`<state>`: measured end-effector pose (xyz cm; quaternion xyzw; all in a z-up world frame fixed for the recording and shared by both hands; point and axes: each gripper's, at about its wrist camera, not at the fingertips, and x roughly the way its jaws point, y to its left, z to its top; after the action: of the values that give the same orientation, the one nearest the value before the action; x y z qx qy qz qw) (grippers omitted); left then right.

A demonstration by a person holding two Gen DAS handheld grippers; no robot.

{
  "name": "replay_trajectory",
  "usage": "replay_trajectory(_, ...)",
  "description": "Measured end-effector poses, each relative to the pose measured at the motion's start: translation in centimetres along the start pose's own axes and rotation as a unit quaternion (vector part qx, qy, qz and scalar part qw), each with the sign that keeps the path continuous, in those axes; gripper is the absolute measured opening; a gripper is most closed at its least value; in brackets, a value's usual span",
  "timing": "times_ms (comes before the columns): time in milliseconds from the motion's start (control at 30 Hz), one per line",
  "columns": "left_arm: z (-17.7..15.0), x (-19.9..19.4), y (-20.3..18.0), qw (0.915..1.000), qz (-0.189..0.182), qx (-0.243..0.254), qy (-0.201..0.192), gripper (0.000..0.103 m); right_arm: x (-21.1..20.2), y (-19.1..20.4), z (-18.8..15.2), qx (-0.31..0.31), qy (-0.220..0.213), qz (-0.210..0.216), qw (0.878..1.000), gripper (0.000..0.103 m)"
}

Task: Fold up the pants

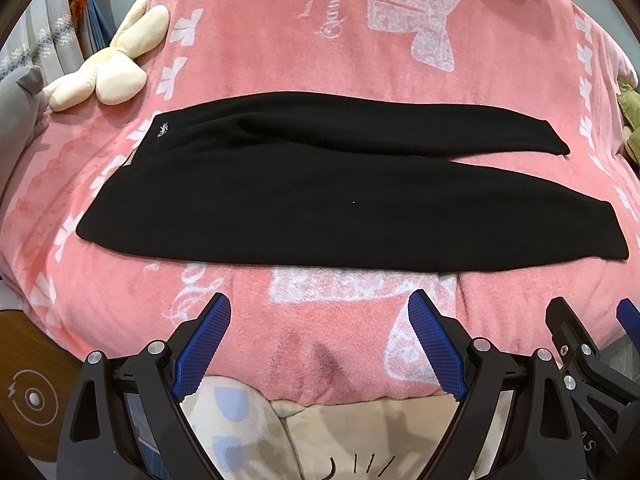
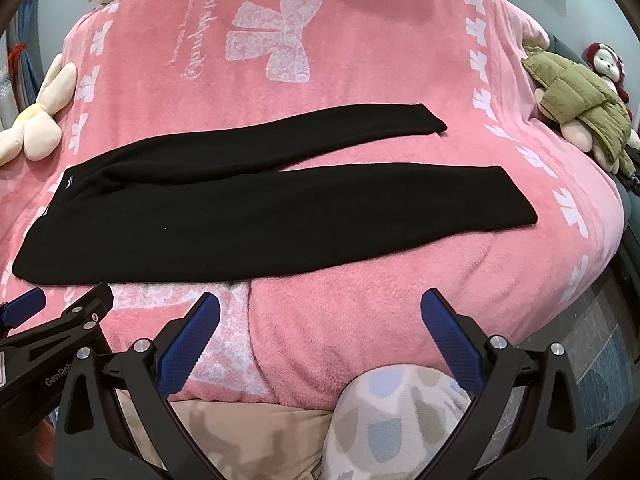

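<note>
Black pants [image 1: 320,192] lie flat across a pink blanket [image 1: 280,60], waistband at the left, both legs running right and spread in a narrow V. In the right wrist view the pants [image 2: 240,216] show the same way. My left gripper [image 1: 320,308] hovers open just short of the pants' near edge, blue pads wide apart, nothing between them. My right gripper [image 2: 320,308] is open too, near the front edge of the bed, short of the nearer leg. The right gripper [image 1: 592,320] also shows at the lower right of the left wrist view.
A cream plush toy [image 1: 108,68] lies at the blanket's left edge. A plush in an olive jacket [image 2: 580,100] sits at the right edge. A patterned pillow [image 2: 392,420] lies below the grippers at the bed's front. A wooden stand [image 1: 28,380] is at the lower left.
</note>
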<state>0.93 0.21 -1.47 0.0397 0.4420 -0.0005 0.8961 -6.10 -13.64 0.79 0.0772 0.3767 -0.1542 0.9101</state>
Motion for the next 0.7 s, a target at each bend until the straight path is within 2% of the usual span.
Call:
replay_trajectory(100, 0.4, 0.6, 0.4, 0.9998, -0.020, -0.007, 0.001, 0.089, 1.4, -0.9, 0.9, -0.012, 0.002, 0.029, 1.000, 0.098)
replay_trajectory(267, 1.3, 2.3, 2.0, 0.9991, -0.025, -0.033, 0.006, 0.089, 5.7, -4.7, 4.4, -0.018, 0.004, 0.055, 0.998, 0.098)
replay_trajectory(467, 3.3, 5.3, 3.3, 0.9984, -0.022, -0.050, 0.010, 0.089, 13.9, -11.1, 13.2, -0.034, -0.025, 0.043, 0.998, 0.098)
replay_trajectory(567, 4.5, 6.5, 3.7, 0.9981, -0.025, -0.055, 0.005, 0.089, 18.5, -14.1, 17.5, -0.012, -0.016, 0.051, 0.998, 0.089)
replay_trajectory(600, 4.8, 6.8, 3.7, 0.9982, -0.026, -0.054, 0.002, 0.089, 20.5, -15.4, 19.2, 0.003, -0.010, 0.058, 0.998, 0.080)
replay_trajectory(633, 5.2, 7.4, 3.7, 0.9985, -0.024, -0.050, -0.001, 0.089, 22.4, -16.4, 20.5, 0.015, -0.001, 0.063, 0.998, 0.076)
replay_trajectory(700, 5.9, 8.1, 3.5, 0.9989, -0.023, -0.041, -0.005, 0.089, 26.1, -18.1, 23.1, 0.039, 0.016, 0.062, 0.997, 0.074)
